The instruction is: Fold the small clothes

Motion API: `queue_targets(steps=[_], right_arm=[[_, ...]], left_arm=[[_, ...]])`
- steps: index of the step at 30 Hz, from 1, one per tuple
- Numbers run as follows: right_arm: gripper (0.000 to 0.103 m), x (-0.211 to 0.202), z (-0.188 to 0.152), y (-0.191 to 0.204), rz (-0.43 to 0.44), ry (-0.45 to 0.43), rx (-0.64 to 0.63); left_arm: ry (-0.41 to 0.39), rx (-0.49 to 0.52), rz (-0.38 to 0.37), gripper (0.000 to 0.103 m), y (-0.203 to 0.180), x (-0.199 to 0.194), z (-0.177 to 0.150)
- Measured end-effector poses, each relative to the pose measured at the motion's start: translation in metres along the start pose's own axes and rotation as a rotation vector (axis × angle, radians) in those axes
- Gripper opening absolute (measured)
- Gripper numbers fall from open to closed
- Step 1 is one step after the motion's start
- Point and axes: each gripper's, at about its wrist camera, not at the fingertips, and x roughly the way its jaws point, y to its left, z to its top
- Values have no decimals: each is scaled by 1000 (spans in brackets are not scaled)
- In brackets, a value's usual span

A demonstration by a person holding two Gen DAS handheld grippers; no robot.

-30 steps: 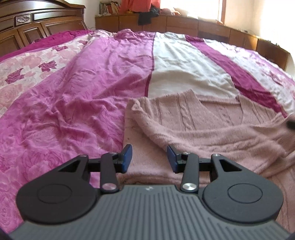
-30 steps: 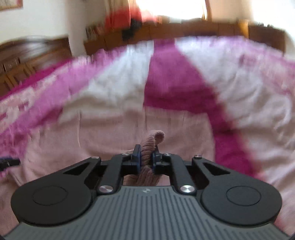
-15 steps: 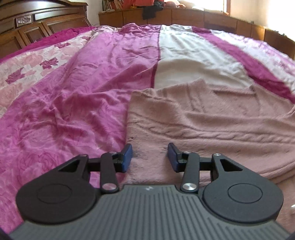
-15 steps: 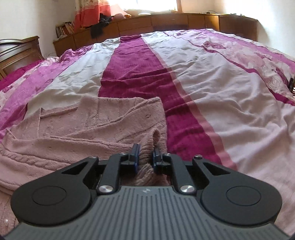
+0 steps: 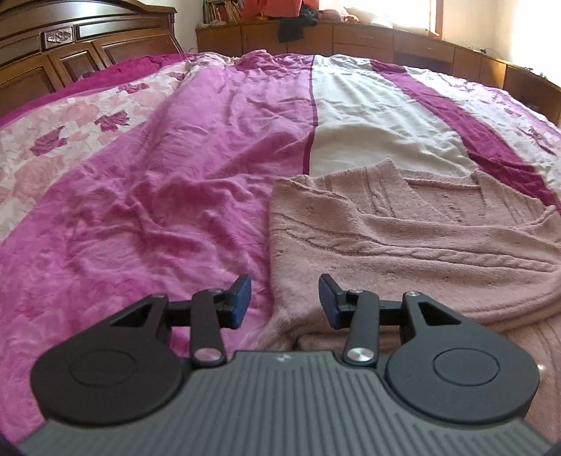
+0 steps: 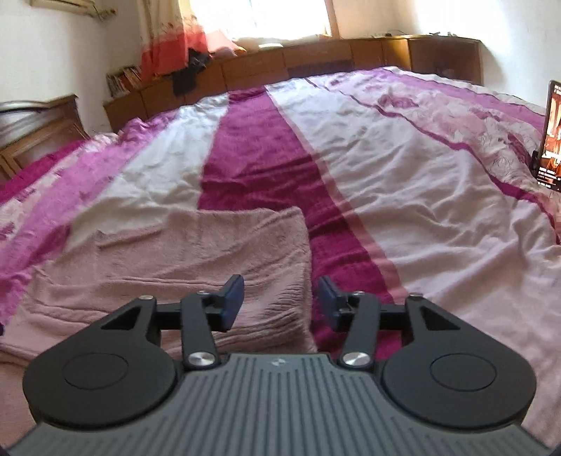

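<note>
Both tools gape empty, left tool (image 5: 284, 298) and right tool (image 6: 279, 301) over the soft, limp pink sweater (image 5: 403, 245), best pinched at its 6 o'clock hem corners

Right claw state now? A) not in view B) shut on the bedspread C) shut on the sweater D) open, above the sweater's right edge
D: the right claw has its jaws spread with nothing between them, above the right edge of the pink sweater, which lies flat on the bedspread.

I logged: carved wooden headboard (image 5: 52, 45), low wooden cabinets (image 6: 315, 59) under a bright window (image 6: 259, 17), white walls (image 6: 52, 49), striped magenta bedspread (image 6: 256, 147).
</note>
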Motion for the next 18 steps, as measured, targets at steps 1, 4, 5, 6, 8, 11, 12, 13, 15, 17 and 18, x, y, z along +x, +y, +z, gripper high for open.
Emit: queue_targets(steps=[1, 4, 5, 6, 8, 11, 12, 13, 15, 17, 18], right_arm=[[58, -9, 0, 1, 21, -5, 0], [59, -34, 2, 7, 75, -25, -23], [60, -43, 2, 10, 91, -35, -35], [60, -53, 2, 13, 108, -45, -47], [60, -70, 2, 17, 143, -57, -61], [60, -97, 2, 21, 199, -67, -56], [61, -105, 2, 21, 214, -68, -54], [61, -112, 1, 22, 226, -68, -55], [61, -127, -2, 25, 252, -68, -67], [62, -141, -7, 29, 261, -70, -91], [64, -148, -11, 31, 260, -73, -110]], left_arm=[[-8, 7, -2, 45, 0, -7, 0], [-30, 37, 1, 45, 0, -28, 0], [-35, 47, 4, 45, 0, -35, 0], [-39, 56, 2, 45, -1, -42, 0], [-50, 76, -5, 45, -1, -55, -1], [-72, 122, -4, 45, -4, -76, -3], [-75, 129, -6, 45, -5, -81, -4], [-77, 134, -12, 45, -6, -87, -6], [-77, 135, -30, 45, -8, -98, -9], [-82, 142, -48, 45, -10, -108, -14], [-85, 150, -53, 45, -12, -113, -17]])
